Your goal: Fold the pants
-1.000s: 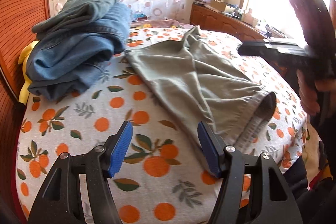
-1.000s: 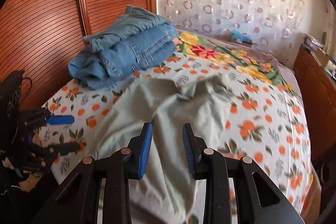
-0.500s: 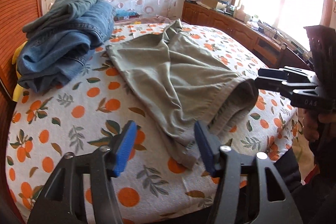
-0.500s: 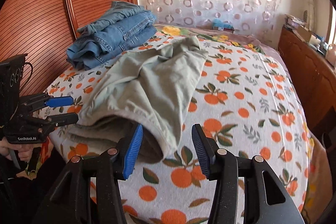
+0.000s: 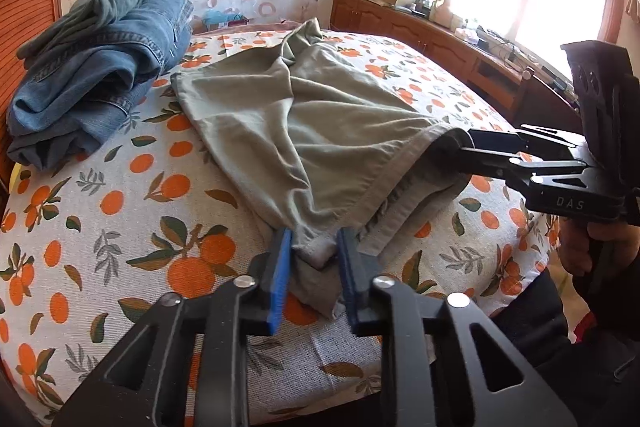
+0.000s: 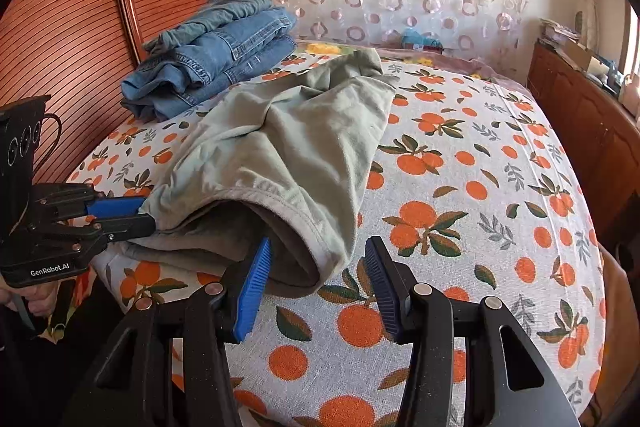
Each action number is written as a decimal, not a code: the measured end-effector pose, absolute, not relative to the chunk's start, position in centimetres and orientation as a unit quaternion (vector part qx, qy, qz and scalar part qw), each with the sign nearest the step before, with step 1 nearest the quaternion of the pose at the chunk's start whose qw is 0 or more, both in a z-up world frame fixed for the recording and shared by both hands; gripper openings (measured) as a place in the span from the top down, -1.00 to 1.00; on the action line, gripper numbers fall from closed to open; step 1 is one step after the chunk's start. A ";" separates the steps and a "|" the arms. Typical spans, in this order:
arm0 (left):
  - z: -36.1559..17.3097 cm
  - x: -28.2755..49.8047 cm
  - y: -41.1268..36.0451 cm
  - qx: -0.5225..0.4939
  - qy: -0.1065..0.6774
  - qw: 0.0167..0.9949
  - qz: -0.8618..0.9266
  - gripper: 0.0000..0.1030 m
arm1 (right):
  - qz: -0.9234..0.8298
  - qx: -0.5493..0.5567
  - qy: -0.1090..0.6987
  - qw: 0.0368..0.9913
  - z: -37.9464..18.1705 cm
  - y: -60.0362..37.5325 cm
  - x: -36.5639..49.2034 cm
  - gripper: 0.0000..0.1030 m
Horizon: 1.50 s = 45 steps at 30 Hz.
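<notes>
The olive pants [image 5: 288, 131] lie on the bed [image 5: 120, 227] over its orange-print cover, hem end near, far end bunched. The left gripper [image 5: 312, 267] has its fingers drawn narrow onto the near left hem corner and appears to pinch it. The right gripper [image 6: 316, 283] has its fingers wide, straddling the open right hem without gripping. The fabric is judged light, soft and limp; it will sag and crease when lifted, so both layers at the hem corners are the sound hold. Folded jeans [image 6: 212, 47] sit far left, apart.
</notes>
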<state>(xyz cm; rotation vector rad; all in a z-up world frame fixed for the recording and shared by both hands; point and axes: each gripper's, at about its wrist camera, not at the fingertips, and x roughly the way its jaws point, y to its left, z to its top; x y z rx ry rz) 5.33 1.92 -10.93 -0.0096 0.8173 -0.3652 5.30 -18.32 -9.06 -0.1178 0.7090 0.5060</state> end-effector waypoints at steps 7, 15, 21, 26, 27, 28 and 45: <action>-10.3 5.0 2.3 -0.010 0.384 0.907 -0.174 0.78 | 0.254 -0.057 0.331 0.907 -9.1 -18.5 4.8 0.72; -8.3 3.3 2.5 -0.015 0.365 0.912 -0.188 0.80 | 0.256 -0.045 0.320 0.911 -8.7 -19.9 3.8 0.93; -8.7 2.4 1.7 0.002 0.381 0.904 -0.193 0.80 | 0.261 -0.034 0.319 0.910 -8.8 -21.0 2.6 0.93; -10.4 2.8 2.3 -0.011 0.407 0.896 -0.176 0.80 | 0.251 -0.024 0.339 0.907 -9.7 -21.6 3.2 0.93; -10.5 2.8 2.4 -0.013 0.408 0.896 -0.176 0.78 | 0.252 -0.019 0.343 0.905 -9.8 -21.7 3.3 0.93; -10.6 2.8 2.5 -0.014 0.410 0.895 -0.175 0.72 | 0.252 -0.016 0.345 0.904 -9.8 -21.8 3.5 0.93; -9.5 3.8 3.9 -0.021 0.395 0.907 -0.145 -0.05 | 0.245 -0.015 0.323 0.914 -9.0 -19.5 5.1 0.33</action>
